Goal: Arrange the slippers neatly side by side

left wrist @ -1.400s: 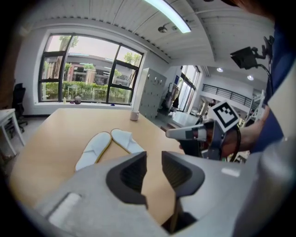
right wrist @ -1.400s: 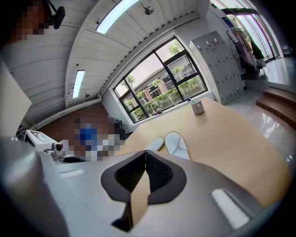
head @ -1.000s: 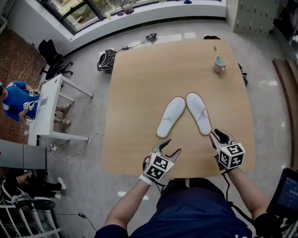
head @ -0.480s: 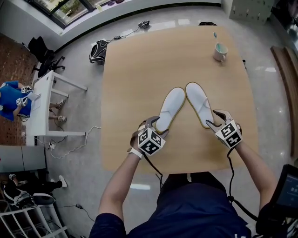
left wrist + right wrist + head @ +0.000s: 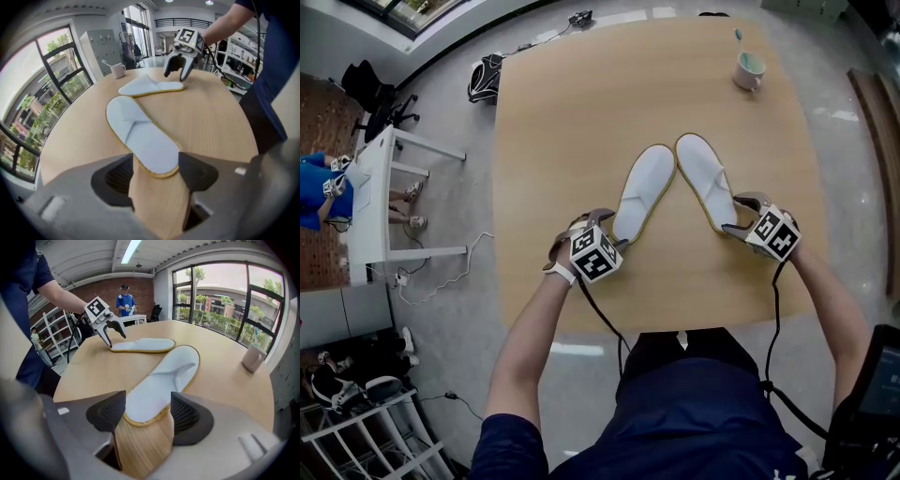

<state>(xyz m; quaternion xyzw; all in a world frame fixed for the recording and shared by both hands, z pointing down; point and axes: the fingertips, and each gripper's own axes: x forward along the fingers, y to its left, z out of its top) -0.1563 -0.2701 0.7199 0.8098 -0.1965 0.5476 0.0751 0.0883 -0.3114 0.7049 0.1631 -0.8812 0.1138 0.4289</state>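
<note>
Wide-open grippers straddling both slipper heels on the table (image 5: pixel 581 112).
The left gripper (image 5: pixel 154 171) and right gripper (image 5: pixel 147 411), jaws just opening, are each bracketing an ungripped heel: left slipper (image 5: pixel 140 136), right slipper (image 5: pixel 161 380), toes meeting beyond the jaws.

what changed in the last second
Both grippers came forward and down from the table edge. The left gripper now straddles the near end of the left slipper, the right gripper that of the right slipper. Their jaws have just been opening; nothing is gripped. The slippers' V and the mug stayed put.
</note>
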